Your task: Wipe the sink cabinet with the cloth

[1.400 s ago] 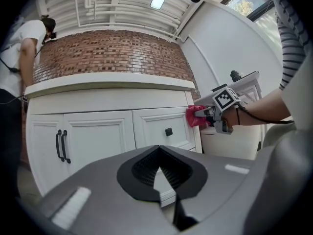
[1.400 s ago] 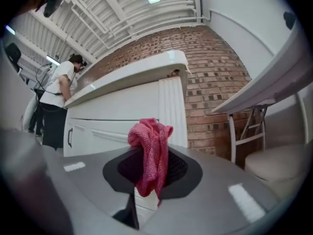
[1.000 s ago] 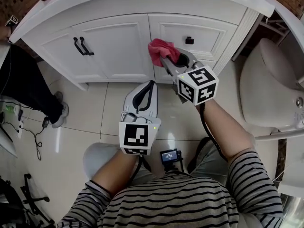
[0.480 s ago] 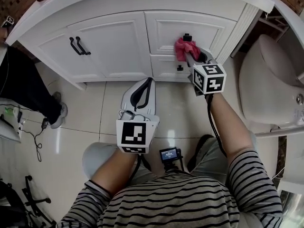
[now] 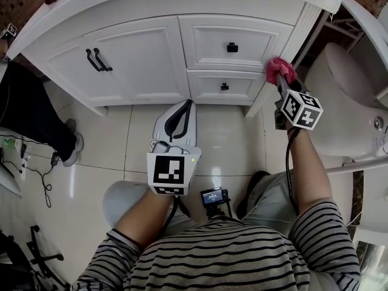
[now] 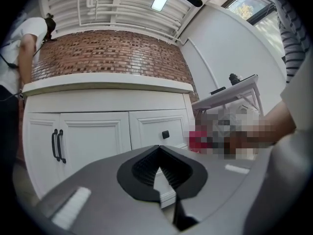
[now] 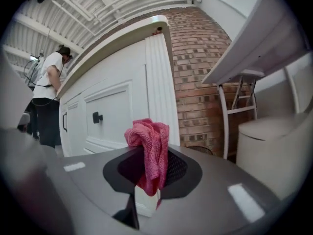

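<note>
Sink cabinet (image 5: pixel 145 59), white, along the far side: doors left, drawers right, fluted corner post (image 5: pixel 290 50) at its right end. Toilet (image 5: pixel 345 102) close to the right of that post. Open tiled floor (image 5: pixel 115 144) in front. Right gripper (image 5: pixel 280 80) out on a straightened forearm, clamped on the pink cloth (image 5: pixel 277 70), cloth at the post's edge. Left gripper (image 5: pixel 191 105) low over the floor, pointing at the drawers, jaws together on nothing, apart from the cabinet.

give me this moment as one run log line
right gripper: shut on cloth | cloth: at cabinet corner post | left gripper: shut, empty, above floor
</note>
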